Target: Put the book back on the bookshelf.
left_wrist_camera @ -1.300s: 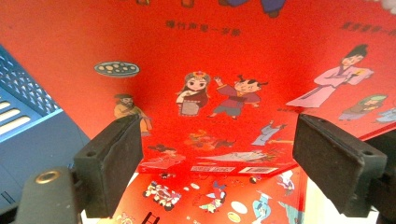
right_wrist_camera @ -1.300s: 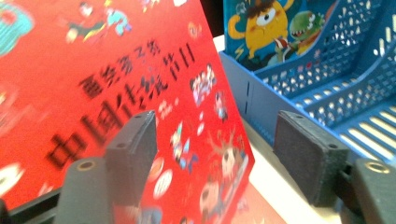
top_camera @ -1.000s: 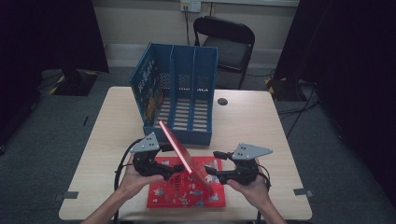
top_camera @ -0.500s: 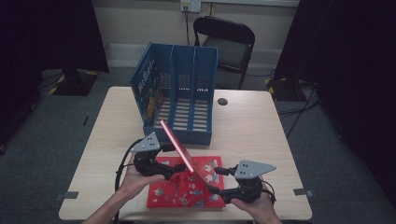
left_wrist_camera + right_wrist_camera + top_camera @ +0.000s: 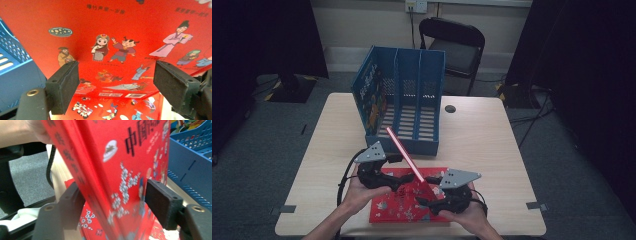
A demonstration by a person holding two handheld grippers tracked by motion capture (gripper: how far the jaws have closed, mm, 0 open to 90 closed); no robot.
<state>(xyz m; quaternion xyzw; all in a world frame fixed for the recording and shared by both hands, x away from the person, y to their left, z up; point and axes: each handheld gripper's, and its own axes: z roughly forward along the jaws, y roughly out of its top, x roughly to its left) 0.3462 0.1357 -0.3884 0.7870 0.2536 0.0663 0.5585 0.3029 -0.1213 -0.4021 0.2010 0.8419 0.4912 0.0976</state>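
Red book (image 5: 404, 152), tilted on edge, rises from a second red book (image 5: 392, 207) lying flat at the table's (image 5: 492, 150) near edge. My left claw (image 5: 396, 176) gapes, clear of its cover. My right claw (image 5: 424, 192), just opening, straddles its lower corner unclenched. Behind stands the blue file rack (image 5: 404, 100).

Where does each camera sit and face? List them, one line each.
High view: above the table's near side, facing down at blue rack; shows forearms.
Left gripper view: on left tongs, facing red book's cover; shows open jaws.
Right gripper view: on right tongs, just opening around that book; shows jaws.
Shared: red book.
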